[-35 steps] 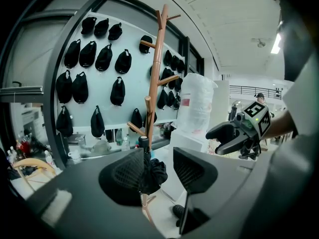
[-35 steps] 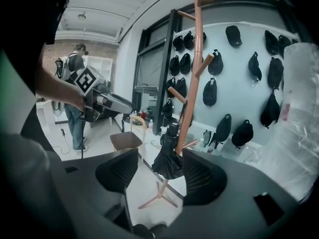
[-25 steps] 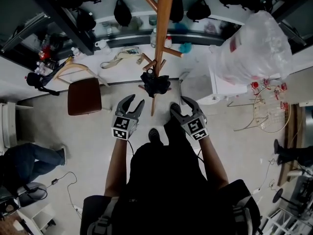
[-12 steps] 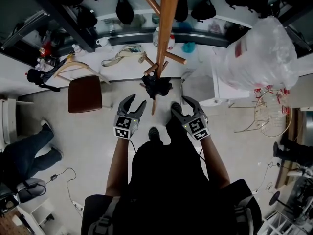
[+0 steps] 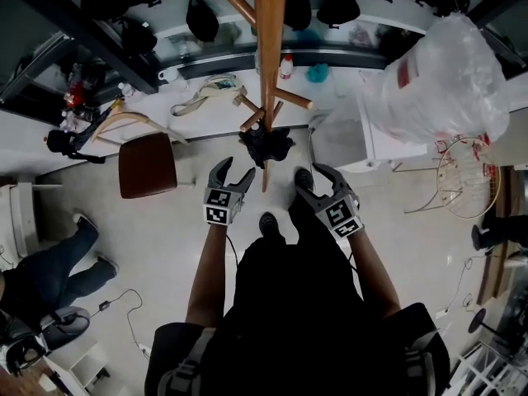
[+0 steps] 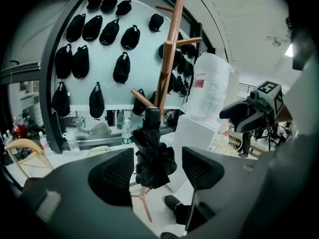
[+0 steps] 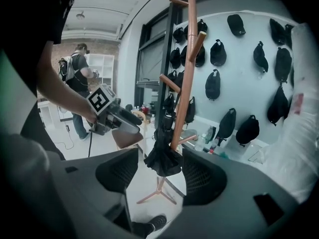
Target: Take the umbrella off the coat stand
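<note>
One umbrella [image 5: 266,145] on one coat stand [image 5: 270,56], before two gaping tongs [image 5: 235,170] [image 5: 313,173]

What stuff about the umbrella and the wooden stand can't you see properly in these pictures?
- Coat stand top: cut off by the head view's upper edge.
- How the umbrella hangs: in the left gripper view its own handle covers that spot.
- Bottle label: too small in the left gripper view.
</note>
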`<state>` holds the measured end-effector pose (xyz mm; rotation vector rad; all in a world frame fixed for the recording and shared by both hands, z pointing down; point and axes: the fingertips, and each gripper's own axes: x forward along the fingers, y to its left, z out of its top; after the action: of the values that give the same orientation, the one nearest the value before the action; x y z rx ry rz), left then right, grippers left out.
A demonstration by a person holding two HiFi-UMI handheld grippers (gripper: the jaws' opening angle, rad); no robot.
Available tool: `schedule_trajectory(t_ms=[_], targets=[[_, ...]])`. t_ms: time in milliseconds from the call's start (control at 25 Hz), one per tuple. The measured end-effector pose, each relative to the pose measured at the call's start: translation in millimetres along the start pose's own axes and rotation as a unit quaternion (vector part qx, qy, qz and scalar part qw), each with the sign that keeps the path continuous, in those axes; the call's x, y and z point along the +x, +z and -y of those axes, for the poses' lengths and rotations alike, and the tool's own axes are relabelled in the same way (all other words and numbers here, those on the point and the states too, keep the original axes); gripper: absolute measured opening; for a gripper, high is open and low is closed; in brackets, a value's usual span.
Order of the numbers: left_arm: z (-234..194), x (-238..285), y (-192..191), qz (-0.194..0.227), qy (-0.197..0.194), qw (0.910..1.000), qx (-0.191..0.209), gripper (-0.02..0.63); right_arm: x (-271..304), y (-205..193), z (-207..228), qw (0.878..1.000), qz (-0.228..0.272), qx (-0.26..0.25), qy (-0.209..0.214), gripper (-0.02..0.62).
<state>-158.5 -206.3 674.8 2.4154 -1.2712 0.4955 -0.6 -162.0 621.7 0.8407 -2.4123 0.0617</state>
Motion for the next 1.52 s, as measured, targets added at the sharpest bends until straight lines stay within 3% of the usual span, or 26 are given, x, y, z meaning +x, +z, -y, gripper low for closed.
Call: schedule_trajectory(t_ms=[360,640,840,1040,1520], targets=[[-10.6,37.8,-23.9,-0.018,-0.011,0.9994,-0.028,0.307,-15.3,-15.1,12.2,1.0,-0.017,0.008,-0.018,0.278],[-12.3,73.9,-37.7,-0.034,-0.014,0.9993,-0.008,0.325,-24.4,-25.9,18.5,0.999,-0.031,0.002,-0.025,0.276],[-17.4,91.7,-45.9,-0.047,-0.013,0.9987,-0.015,0.35,-22.6,-30.8,12.9,0.999,-0.043,-0.006,-0.021,0.276],[-25.9,104.1,-39.5,-0.029,-0.004,0.9991,-0.03,0.383,-24.8,-36.4,15.4,0.999,-0.048,-0.001,-0.025,0.276],[-29.9,133.7,-31.3,-0.02,-0.016,0.9987,-0.043,0.394,-32.3,-42.5,26.2,0.997,-0.062,0.004,-0.039,0.276]])
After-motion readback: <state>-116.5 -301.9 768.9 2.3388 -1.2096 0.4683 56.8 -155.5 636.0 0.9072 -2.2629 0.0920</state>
